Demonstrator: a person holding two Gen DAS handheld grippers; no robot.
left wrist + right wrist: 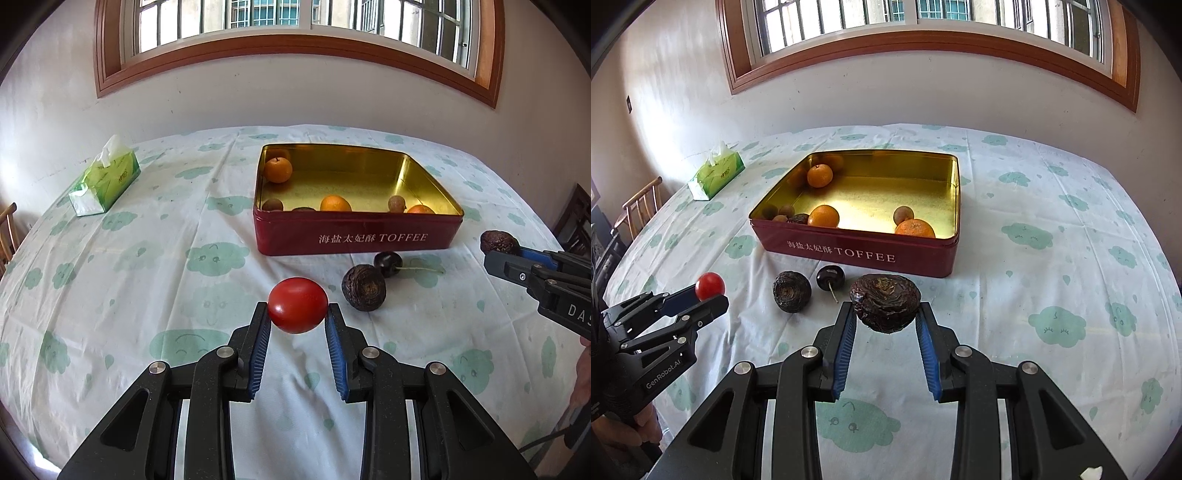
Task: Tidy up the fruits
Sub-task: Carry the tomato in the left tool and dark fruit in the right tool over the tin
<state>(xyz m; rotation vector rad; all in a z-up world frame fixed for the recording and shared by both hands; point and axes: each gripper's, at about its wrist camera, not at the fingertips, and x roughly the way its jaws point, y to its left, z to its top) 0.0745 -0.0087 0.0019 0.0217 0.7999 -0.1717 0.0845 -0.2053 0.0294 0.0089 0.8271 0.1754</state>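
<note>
While both grippers are loaded, count stands like this: three oranges in the red toffee tin (860, 254) — one in the far-left corner (819, 175), one against the near wall left of centre (823, 216), one in the near-right corner (915, 228). Small brown fruits in the tin: one just beside the near-right orange (903, 215), a cluster in the near-left corner (779, 213) whose exact number I cannot tell.

On the cloud-print tablecloth (1052, 258), just near of the tin: one wrinkled dark fruit (791, 291) and one dark cherry (830, 278) beside it, close together. Cherry stem points toward the near side in the right wrist view. One green tissue box (105, 181) sits far left, well apart from the tin.

Left gripper (297, 314): jaws narrowed onto one red tomato (297, 305), pinched at the fingertips, lifted off the cloth, fingers aimed toward the tin. Tomato's long axis runs left-right across the jaws.

Right gripper (885, 314): jaws clamped on a second wrinkled dark fruit (885, 302), held at the tips, near-right of the tin's front wall. Fruit is squat, wide axis left-right between the pads, puckered top facing up. Part of the person's hand (642, 424) shows behind the left gripper.
</note>
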